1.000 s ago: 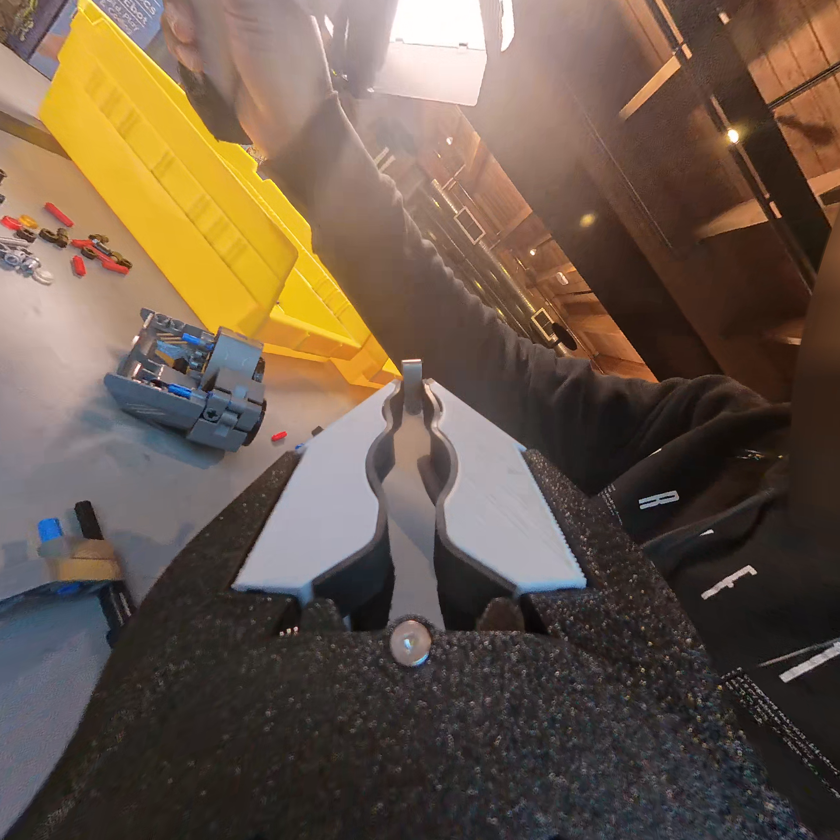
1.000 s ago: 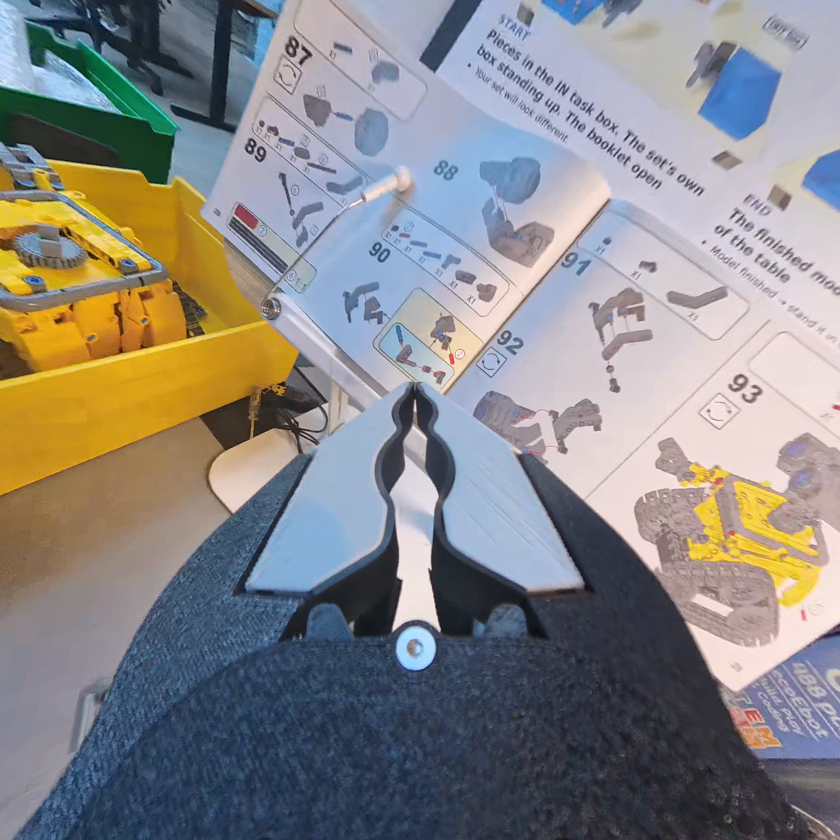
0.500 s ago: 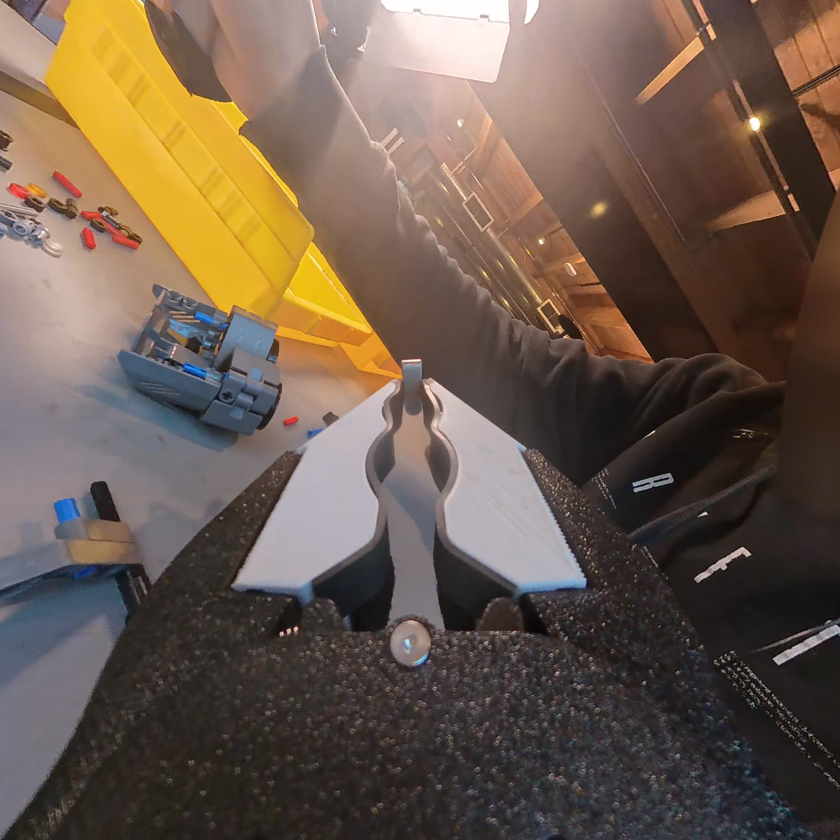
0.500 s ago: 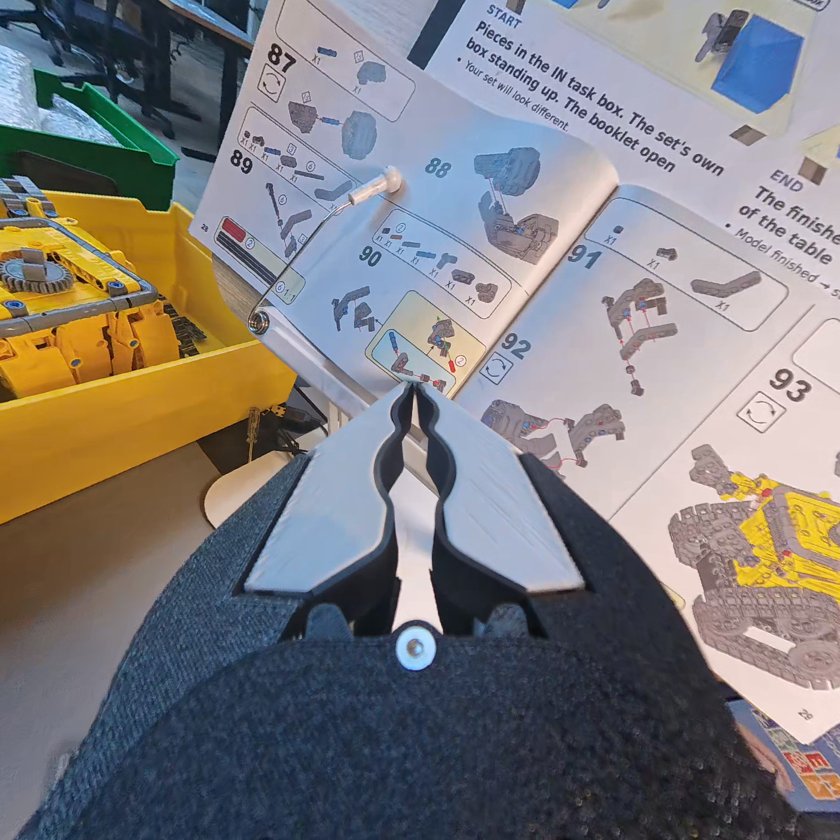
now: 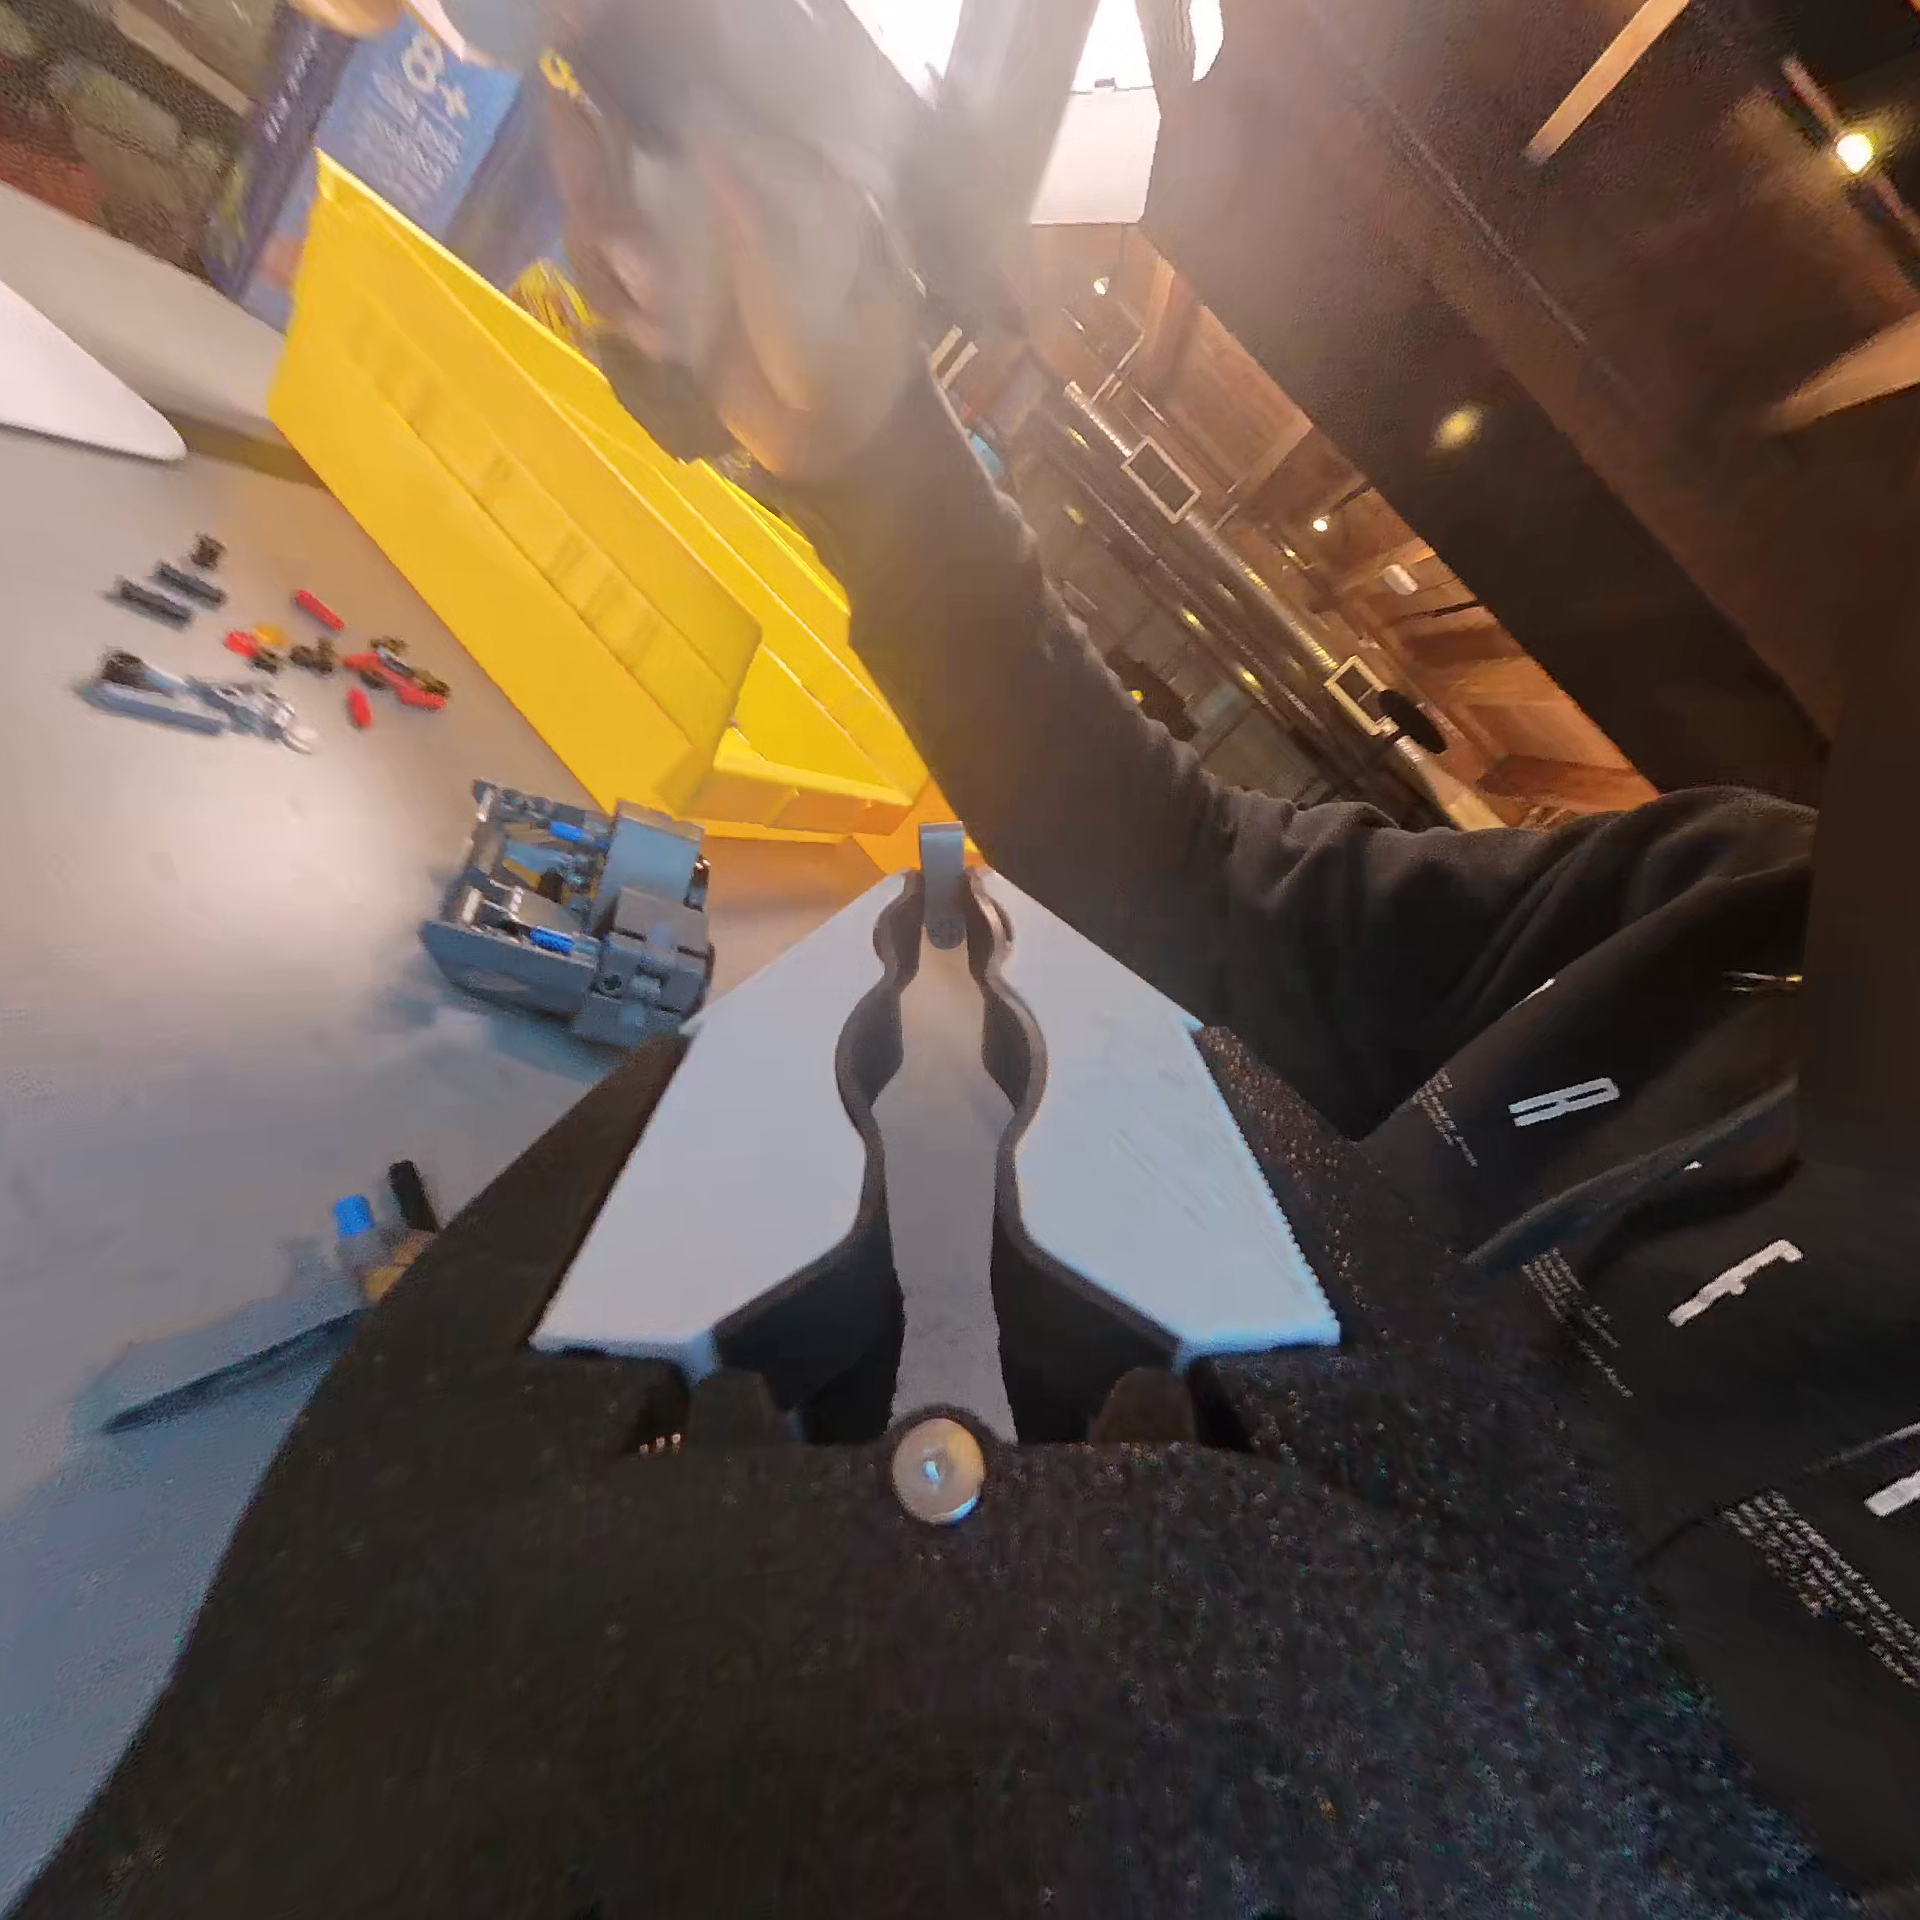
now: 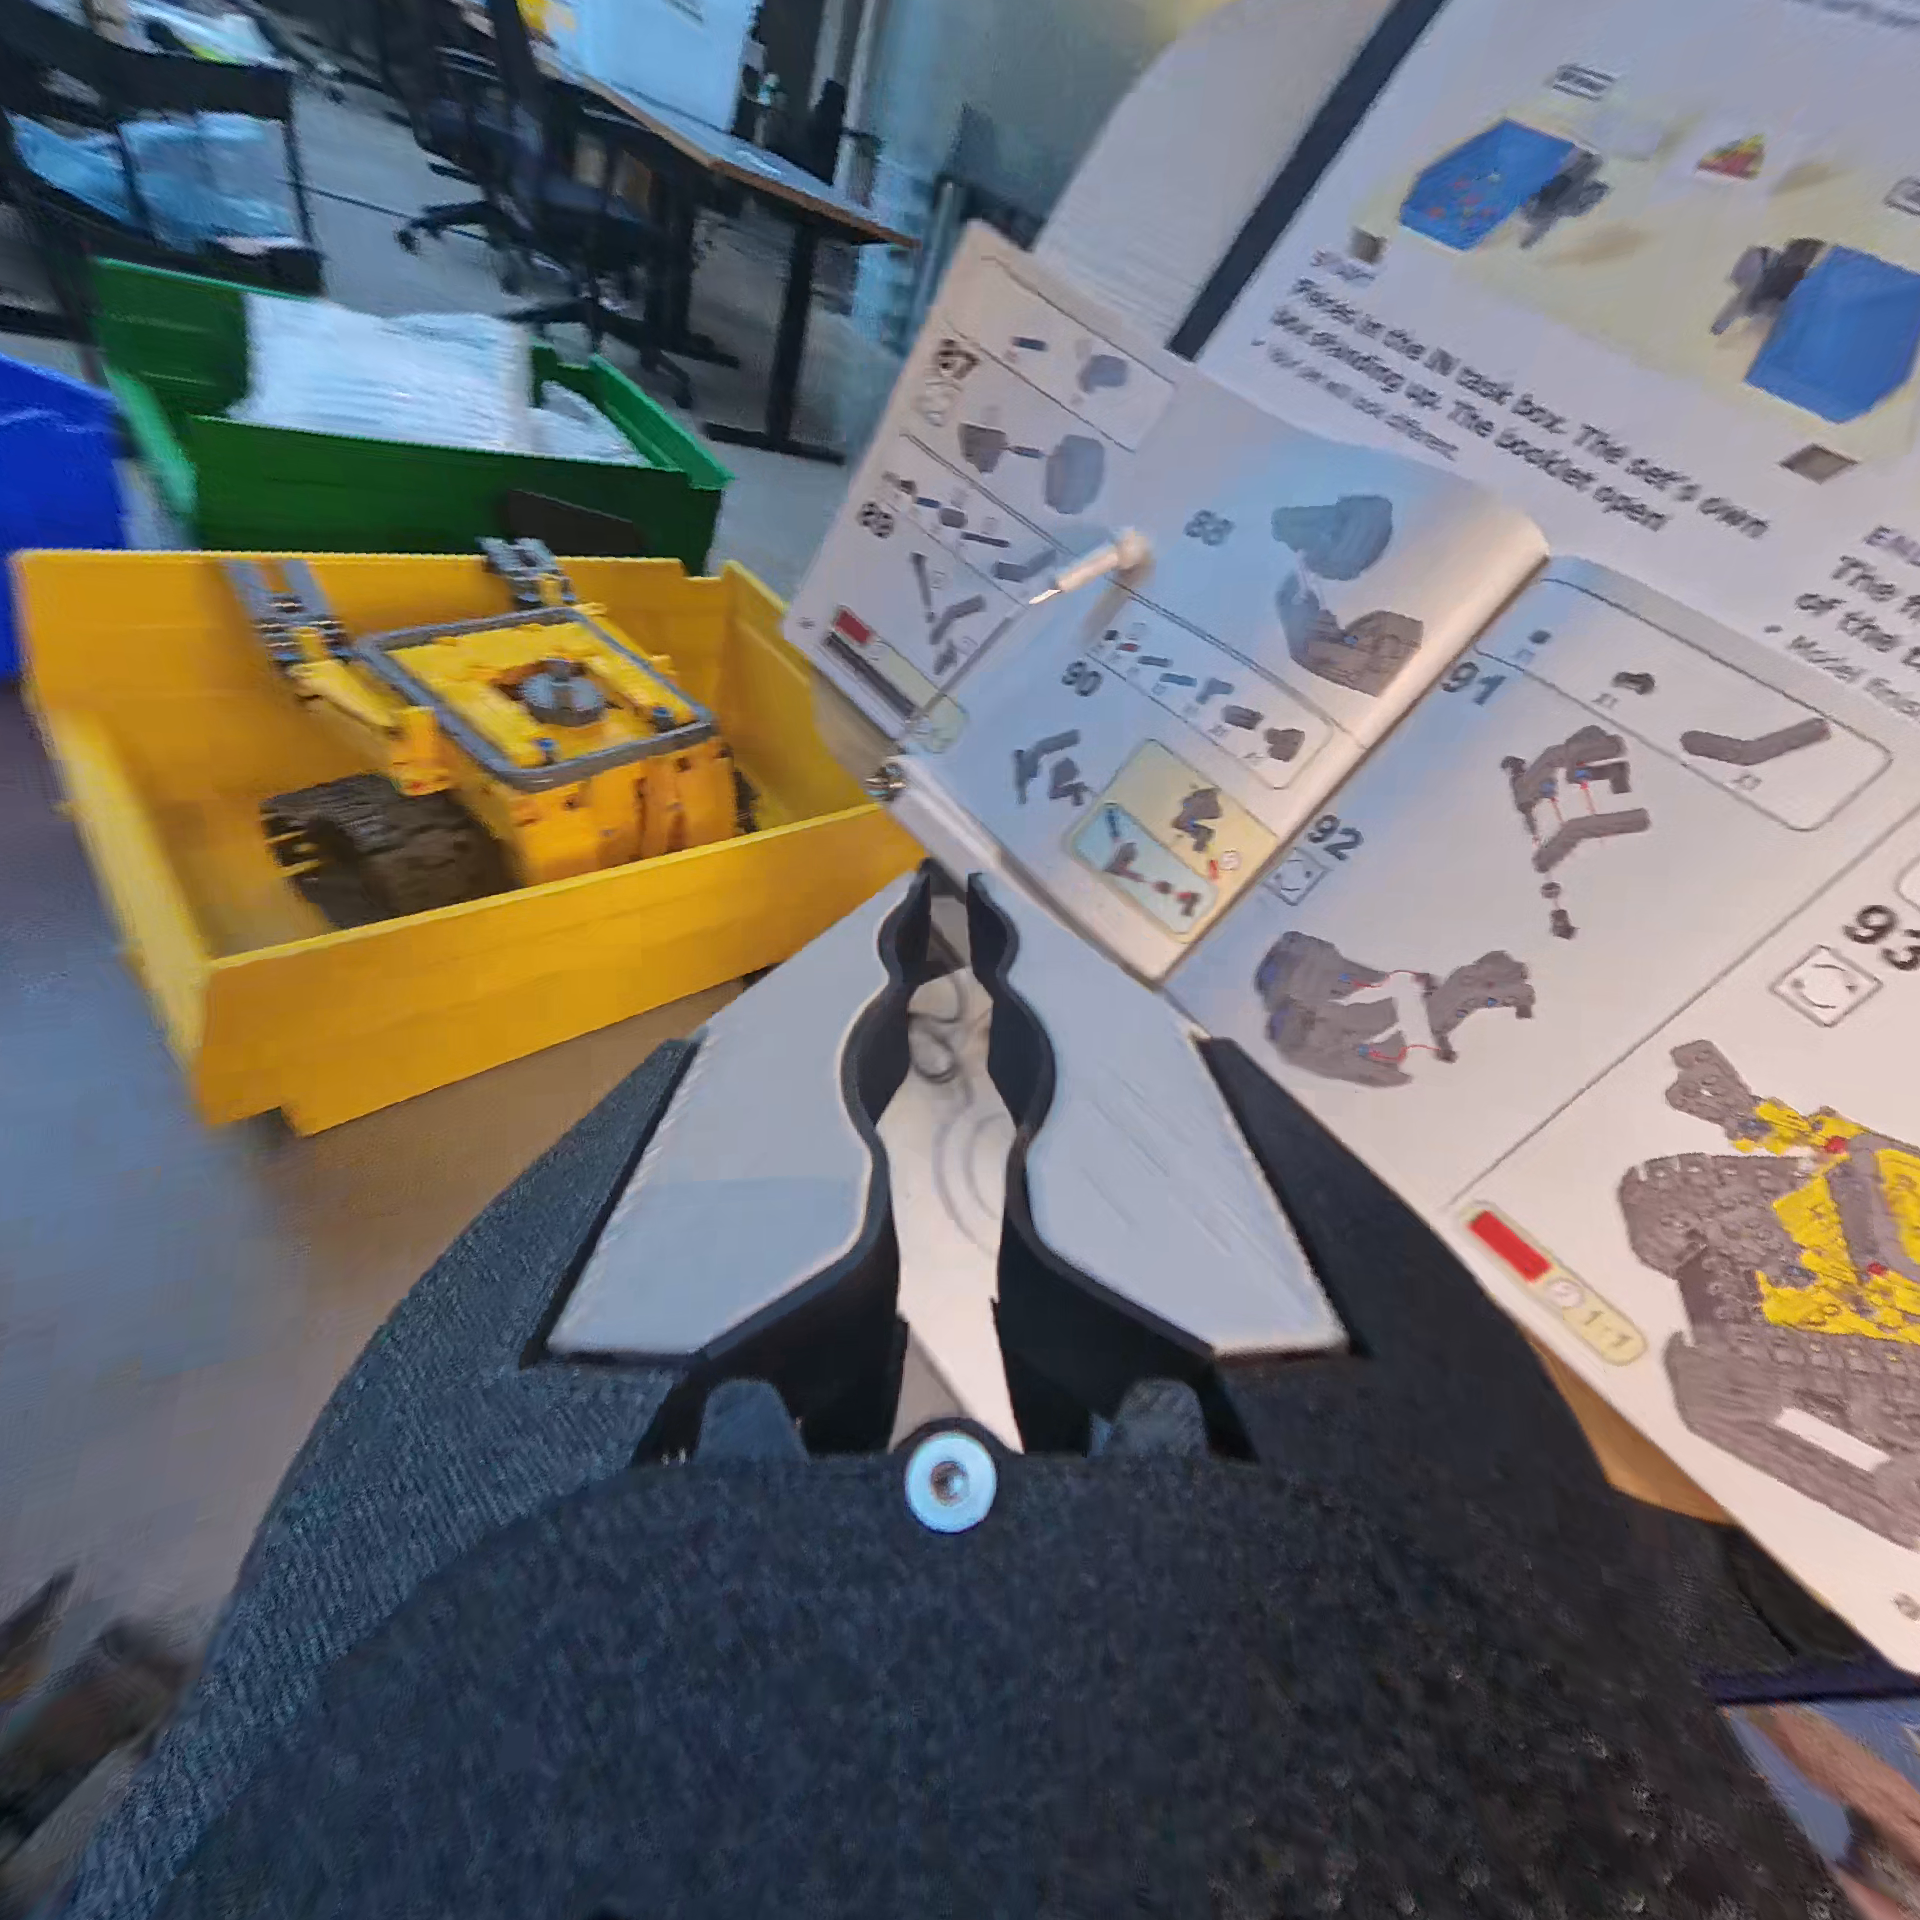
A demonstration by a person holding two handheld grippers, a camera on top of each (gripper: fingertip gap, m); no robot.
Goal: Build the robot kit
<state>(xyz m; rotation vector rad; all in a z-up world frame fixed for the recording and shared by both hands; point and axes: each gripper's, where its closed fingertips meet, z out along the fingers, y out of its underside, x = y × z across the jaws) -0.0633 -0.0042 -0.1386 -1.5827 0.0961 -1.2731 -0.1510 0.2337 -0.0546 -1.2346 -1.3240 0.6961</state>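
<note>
The left gripper [image 5: 943, 896] has its jaws pinched on a small grey brick piece [image 5: 941, 883], a narrow beam end that sticks up past the tips, so the piece is held in the air over the worktop [image 5: 187, 997] and not resting on anything. Just left of it on the worktop lies a grey brick sub-assembly [image 5: 575, 940] with blue pins, lying on its side. Farther off is a loose scatter of small red and black pins [image 5: 343, 665] beside a longer grey part [image 5: 187, 701], spread out flat, probably so each can be picked singly. A yellow bin [image 5: 520, 582] stands behind them. A dark-sleeved arm [image 5: 1091, 748] reaches across the view toward the bin. A blue-tipped piece [image 5: 358, 1236] lies close by the gripper's body.

The right gripper [image 6: 943, 906] holds nothing: its jaws stand narrowly apart, and cable on a white base shows through the gap. It points at the lower edge of an open instruction booklet [image 6: 1455, 831], propped at a slant on a stand with a wire page clip [image 6: 1081, 571], apparently so the pages stay readable. To the left, a second yellow bin [image 6: 499, 997] holds a yellow tracked brick model [image 6: 499, 769]. A green bin [image 6: 436, 488] stands behind it.
</note>
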